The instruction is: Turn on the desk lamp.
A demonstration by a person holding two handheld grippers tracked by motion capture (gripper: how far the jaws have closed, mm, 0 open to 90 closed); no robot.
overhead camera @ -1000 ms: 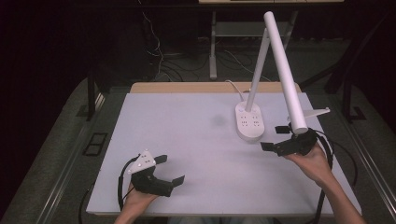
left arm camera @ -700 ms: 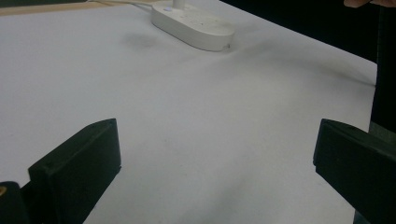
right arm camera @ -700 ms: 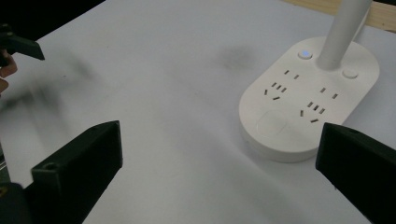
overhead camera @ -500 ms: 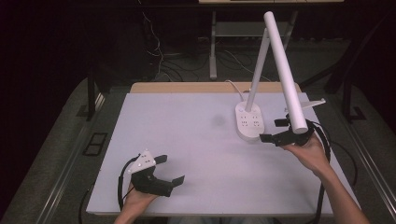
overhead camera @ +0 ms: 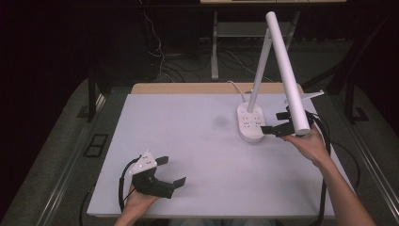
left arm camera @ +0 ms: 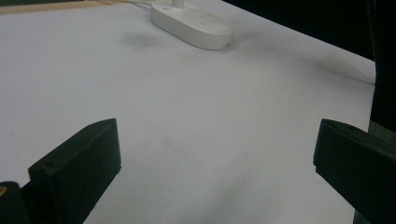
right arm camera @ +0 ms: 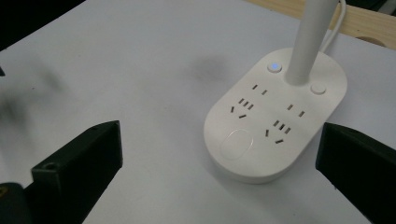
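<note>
Lamp base (right arm camera: 275,119): far right of desk (overhead camera: 188,141), sockets on top, blue light lit.
Right hand-held gripper (overhead camera: 281,123): released, jaws spread, just right of base.
Left hand-held gripper (overhead camera: 167,172): released, near left, empty.
Risk: right jaw nudging the base could tip the tall lamp arm (overhead camera: 288,70).

The room is dark, and the far wall is too black to make out. The table (overhead camera: 197,141) has a white top and a strip of light wood (overhead camera: 188,88) along its far edge. The floor (overhead camera: 61,141) around it is grey carpet. Black cables (overhead camera: 155,42) lie on the floor behind the table. A grey metal stand (overhead camera: 215,47) rises there under another wooden top.
</note>
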